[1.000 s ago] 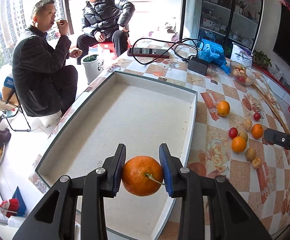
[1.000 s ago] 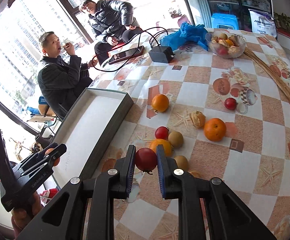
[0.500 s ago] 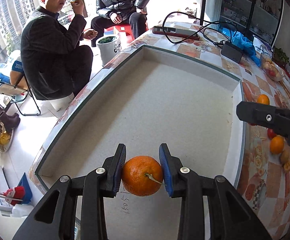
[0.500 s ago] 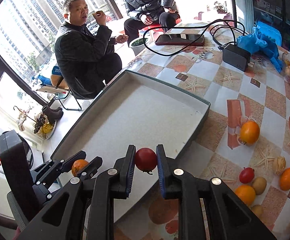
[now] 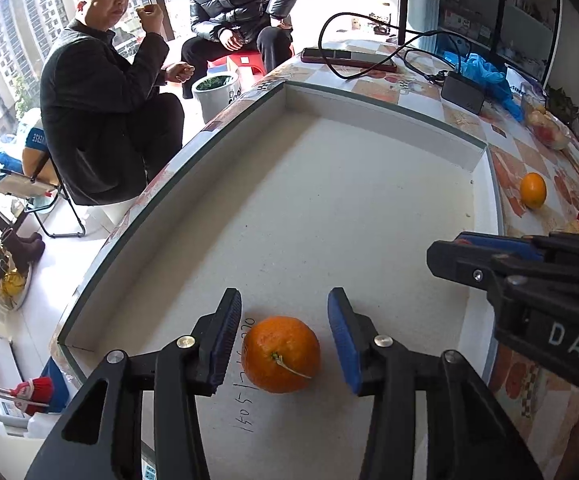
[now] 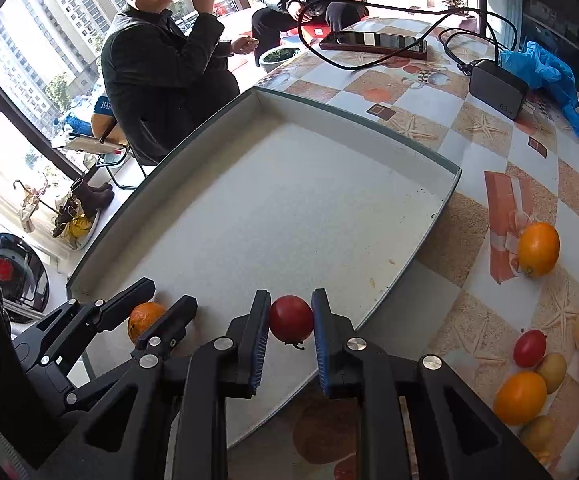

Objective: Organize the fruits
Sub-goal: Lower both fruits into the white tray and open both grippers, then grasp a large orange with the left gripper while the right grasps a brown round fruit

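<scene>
Placing step — left gripper [image 5: 283,338] fingers opening, orange [image 5: 280,355] released on the tray [image 5: 369,208] floor between them; right gripper [image 6: 289,334] fingers clamp the red fruit [image 6: 291,319] above the tray's near edge — next, lower and release it.

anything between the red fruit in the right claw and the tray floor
Nothing visible. The right claw grips the red fruit over bare tray floor; the orange and left claw sit off to its left.

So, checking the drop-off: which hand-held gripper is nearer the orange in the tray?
Left. The left hand-held gripper straddles the orange, jaws opening; the right hand-held gripper is beside it.
</scene>
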Available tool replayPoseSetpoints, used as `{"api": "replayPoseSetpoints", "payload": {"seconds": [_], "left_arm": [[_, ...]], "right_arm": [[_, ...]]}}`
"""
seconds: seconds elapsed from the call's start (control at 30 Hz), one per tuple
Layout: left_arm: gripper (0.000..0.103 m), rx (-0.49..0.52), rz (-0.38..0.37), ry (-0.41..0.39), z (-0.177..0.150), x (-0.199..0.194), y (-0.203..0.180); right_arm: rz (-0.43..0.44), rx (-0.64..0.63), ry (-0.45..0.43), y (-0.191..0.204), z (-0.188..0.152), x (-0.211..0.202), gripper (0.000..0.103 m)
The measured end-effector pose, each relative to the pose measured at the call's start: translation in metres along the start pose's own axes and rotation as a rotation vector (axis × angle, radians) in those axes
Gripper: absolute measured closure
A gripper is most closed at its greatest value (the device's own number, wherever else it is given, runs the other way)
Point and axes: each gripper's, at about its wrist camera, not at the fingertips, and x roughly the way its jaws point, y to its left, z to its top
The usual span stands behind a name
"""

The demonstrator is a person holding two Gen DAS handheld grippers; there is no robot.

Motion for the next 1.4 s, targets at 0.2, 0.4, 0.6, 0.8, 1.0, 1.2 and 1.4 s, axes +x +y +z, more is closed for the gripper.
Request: {"api": "replayPoseSetpoints", "payload": {"seconds": [0.2, 0.4, 0.6, 0.8, 1.0, 1.2, 1.4], "left_arm": [[0.021, 0.026, 0.043, -0.079, 0.0, -0.016, -0.004], [0.021, 0.049, 0.045, -0.153, 0.004, -0.045, -0.014], [0.021, 0.196, -0.131, -0.2, -0.003, -0.073, -0.074], [0.021, 0.384, -0.316, -0.155, -0.021, -0.068, -0.155], [0.021, 0.394, -0.311, -0.087, -0.025, -0.036, -0.182], [0.021, 0.372, -0.234, -0.11, -0.019, -0.026, -0.179], [0.021, 0.331, -0.267, -0.109, -0.016, -0.026, -0.172]], "right_arm": [[-0.026, -0.014, -0.083, 0.002, -0.002, -0.014, 0.0], [0.018, 0.116, -0.227, -0.034, -0.009, -0.07, 0.0], [-0.146, 0.322, -0.304, -0.119, -0.054, -0.121, 0.0], [-0.282, 0.495, -0.232, -0.205, -0.119, -0.134, 0.0], [-0.311, 0.558, -0.216, -0.237, -0.169, -0.136, 0.0], [-0.365, 0.48, -0.195, -0.226, -0.171, -0.131, 0.0], [-0.396, 0.432, -0.197, -0.22, -0.168, -0.123, 0.0]]}}
